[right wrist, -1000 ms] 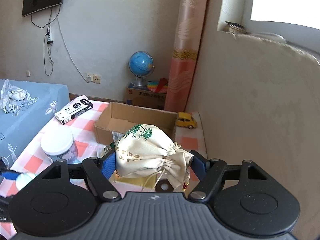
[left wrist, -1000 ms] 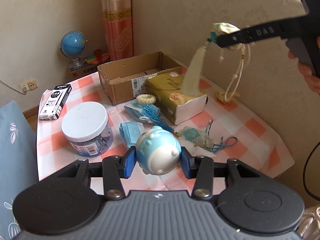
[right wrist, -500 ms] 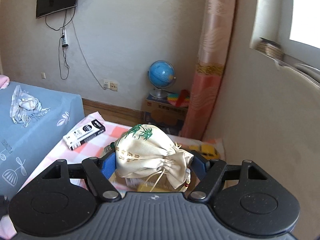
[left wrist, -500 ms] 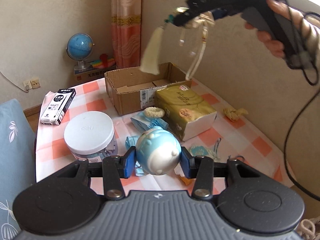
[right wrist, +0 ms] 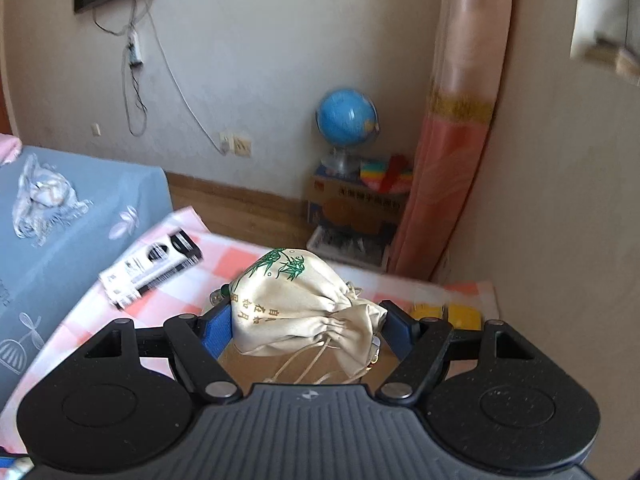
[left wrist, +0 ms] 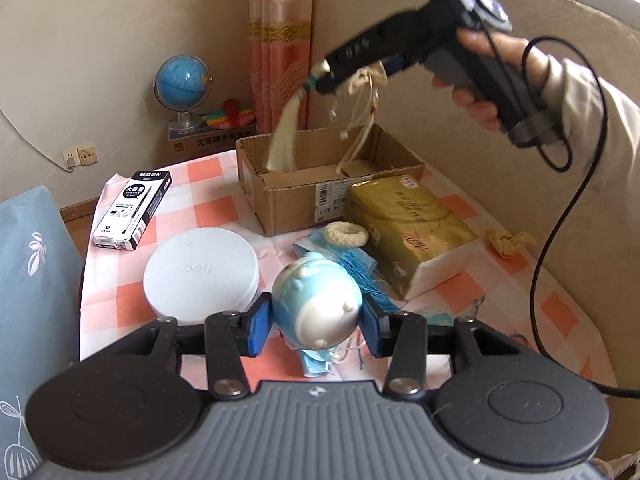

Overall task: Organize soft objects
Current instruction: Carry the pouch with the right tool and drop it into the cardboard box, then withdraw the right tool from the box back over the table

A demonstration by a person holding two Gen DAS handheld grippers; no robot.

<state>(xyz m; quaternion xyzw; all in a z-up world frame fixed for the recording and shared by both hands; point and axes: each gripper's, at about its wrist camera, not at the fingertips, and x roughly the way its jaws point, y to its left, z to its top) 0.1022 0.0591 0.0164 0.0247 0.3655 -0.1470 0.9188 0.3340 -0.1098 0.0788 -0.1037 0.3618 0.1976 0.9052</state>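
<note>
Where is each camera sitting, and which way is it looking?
Left wrist: sits behind the left claw, looking down over the checked table toward the cardboard box; its claw grips a blue-and-white toy, and the person's right hand shows.
Right wrist: sits behind the right claw, looking toward the room's corner; its claw grips a cream drawstring pouch.
Shared: the globe, the pouch, the black-and-white pen box.
</note>
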